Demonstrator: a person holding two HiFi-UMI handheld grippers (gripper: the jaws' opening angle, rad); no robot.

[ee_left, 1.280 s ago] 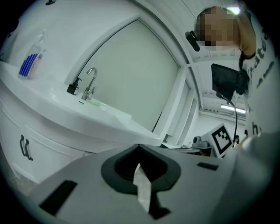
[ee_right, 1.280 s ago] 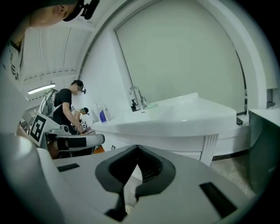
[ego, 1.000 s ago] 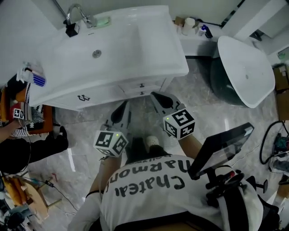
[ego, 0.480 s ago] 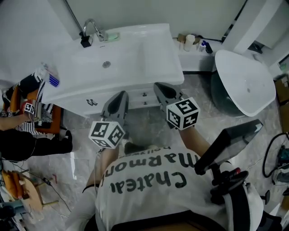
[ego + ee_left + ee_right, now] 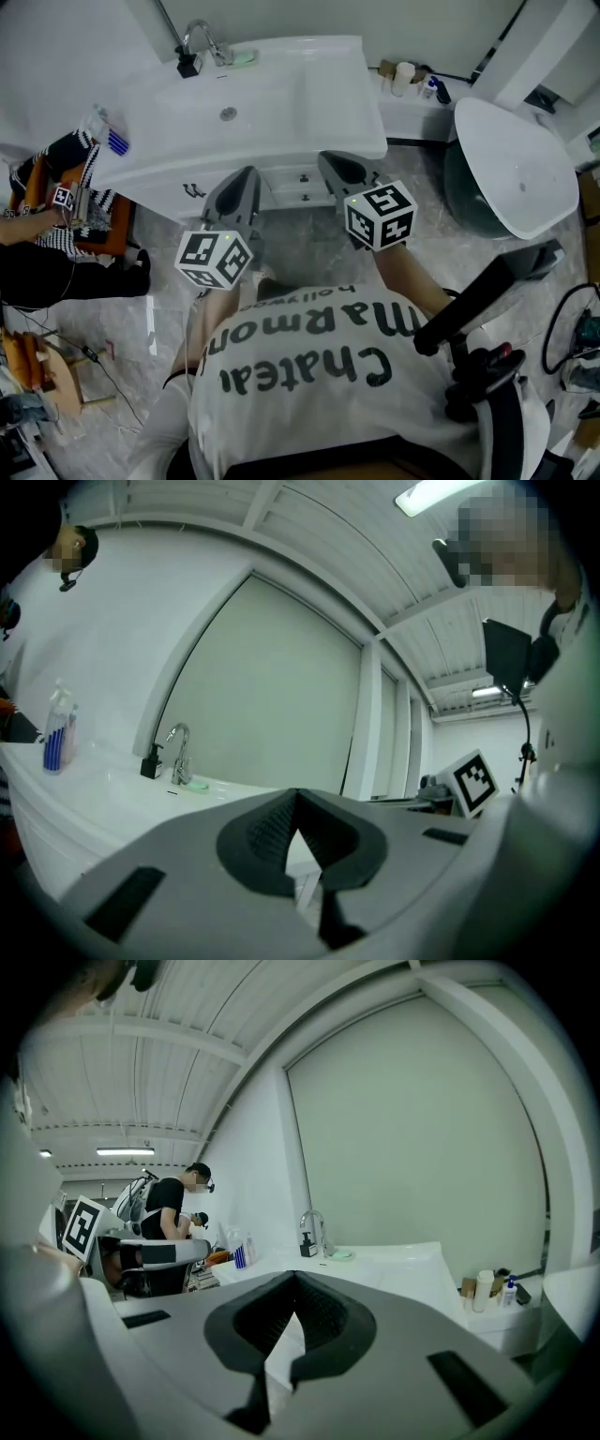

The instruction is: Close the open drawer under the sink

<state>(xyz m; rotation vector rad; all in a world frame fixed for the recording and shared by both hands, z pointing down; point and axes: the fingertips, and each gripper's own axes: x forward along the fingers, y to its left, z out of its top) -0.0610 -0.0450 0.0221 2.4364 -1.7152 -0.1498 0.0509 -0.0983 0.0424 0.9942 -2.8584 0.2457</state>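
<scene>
Left hand-held gripper (image 5: 246, 180), right hand-held gripper (image 5: 332, 163) risen | both closed, empty | drawer (image 5: 302, 185) faces person (image 5: 309, 375), long axis sideways, seemingly shut

white sink (image 5: 309, 103), chrome tap (image 5: 202, 37); white drawer (image 5: 286, 178), dark knobs; grey veined floor (image 5: 441, 253); white shirt (image 5: 309, 412), black lettering.

Just ahead of my left tool (image 5: 246, 180) and right tool (image 5: 335, 165) stands the counter (image 5: 281, 150) front edge, with the drawers (image 5: 302, 185) under it between the two. Bare floor (image 5: 298, 239) gives open room between and beneath both tools. To the right of the right tool, a white tub (image 5: 511, 159) blocks the way. Well to the left of the left tool, a person (image 5: 56, 281) takes up the floor.
</scene>
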